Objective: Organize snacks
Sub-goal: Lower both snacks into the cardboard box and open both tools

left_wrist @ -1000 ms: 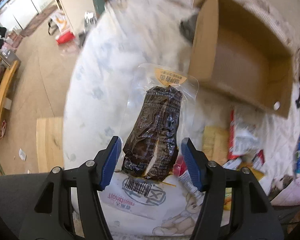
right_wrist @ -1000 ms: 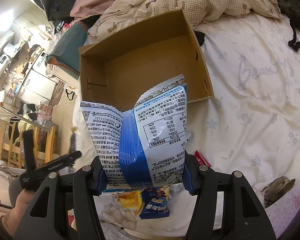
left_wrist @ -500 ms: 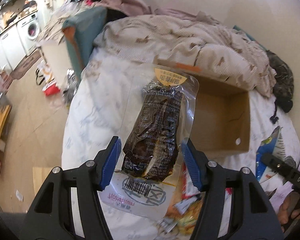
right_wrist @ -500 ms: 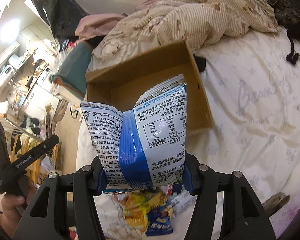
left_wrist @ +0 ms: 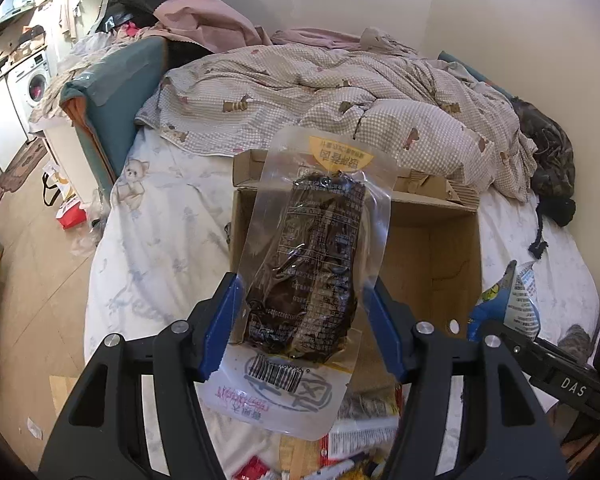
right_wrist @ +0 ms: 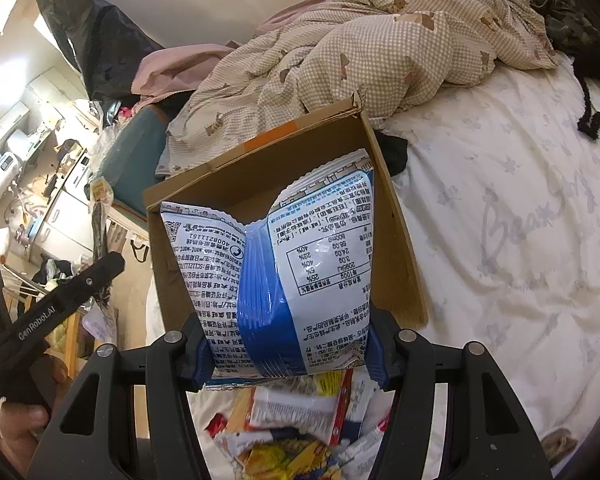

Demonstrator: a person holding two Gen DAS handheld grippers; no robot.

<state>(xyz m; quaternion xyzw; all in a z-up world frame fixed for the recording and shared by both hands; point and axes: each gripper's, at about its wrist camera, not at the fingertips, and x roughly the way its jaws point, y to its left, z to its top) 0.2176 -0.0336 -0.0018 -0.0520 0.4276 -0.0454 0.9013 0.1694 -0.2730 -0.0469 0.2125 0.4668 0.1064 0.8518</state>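
Note:
My left gripper is shut on a clear vacuum pack of dark brown food and holds it up in front of an open cardboard box on the bed. My right gripper is shut on a blue and white snack bag, held up before the same box. The box looks empty where its inside shows. A pile of loose snack packets lies on the bed below the grippers; it also shows in the left wrist view. The right gripper and its bag show at the left view's right edge.
A crumpled checked duvet lies behind the box. A dark garment sits at the bed's far right. The bed's left edge drops to a wooden floor with bags. The left gripper's handle shows at the right view's left.
Both grippers have risen and tilted up with their packs, so the views now take in the box, duvet and wall. The box now sits directly ahead of both grippers.

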